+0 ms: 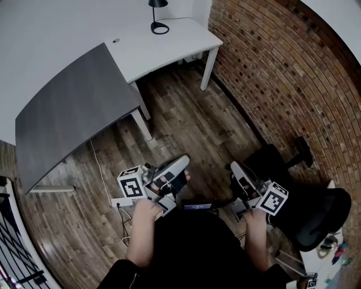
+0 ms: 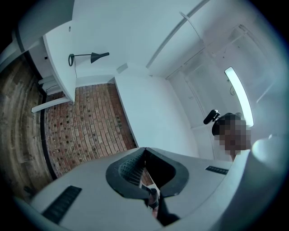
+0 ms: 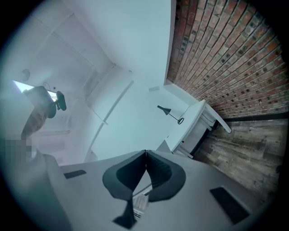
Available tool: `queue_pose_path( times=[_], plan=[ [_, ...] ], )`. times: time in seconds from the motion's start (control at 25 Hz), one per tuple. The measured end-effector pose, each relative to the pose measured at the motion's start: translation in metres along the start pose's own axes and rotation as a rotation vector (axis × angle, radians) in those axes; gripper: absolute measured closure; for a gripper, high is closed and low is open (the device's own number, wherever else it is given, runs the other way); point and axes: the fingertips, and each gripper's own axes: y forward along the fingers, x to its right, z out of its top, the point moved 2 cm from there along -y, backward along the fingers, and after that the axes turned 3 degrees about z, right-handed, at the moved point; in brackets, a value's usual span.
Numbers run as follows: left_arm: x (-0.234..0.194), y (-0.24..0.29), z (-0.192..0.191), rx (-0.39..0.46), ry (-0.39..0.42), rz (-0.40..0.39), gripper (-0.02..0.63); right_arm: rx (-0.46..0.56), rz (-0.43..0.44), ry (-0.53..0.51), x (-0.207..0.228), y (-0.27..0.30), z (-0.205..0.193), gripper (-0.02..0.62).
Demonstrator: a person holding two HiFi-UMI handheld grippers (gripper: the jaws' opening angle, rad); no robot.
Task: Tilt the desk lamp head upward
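The black desk lamp (image 1: 158, 17) stands at the far end of the white desk (image 1: 175, 48), with its ring base on the top and its cone head at the frame's upper edge. It looks small and far off in the left gripper view (image 2: 88, 57) and in the right gripper view (image 3: 170, 113). My left gripper (image 1: 185, 160) and right gripper (image 1: 233, 165) are held close to my body above the wooden floor, well short of the desk. Both are shut with nothing between the jaws: the left gripper's (image 2: 144, 149) tips meet, and so do the right gripper's (image 3: 145, 152).
A grey desk (image 1: 73, 107) joins the white one on the left. A brick wall (image 1: 282, 73) runs along the right. A black office chair (image 1: 307, 209) stands beside my right arm. A power strip and cable (image 1: 115, 201) lie on the floor by my left hand.
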Motion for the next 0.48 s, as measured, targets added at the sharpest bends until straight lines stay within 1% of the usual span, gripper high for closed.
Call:
queue_pose_path(
  times=[0.48],
  plan=[
    [-0.006, -0.024, 0.025, 0.032, -0.015, -0.009, 0.594, 0.025, -0.033, -0.039, -0.008, 0.022, -0.004, 0.58]
  ],
)
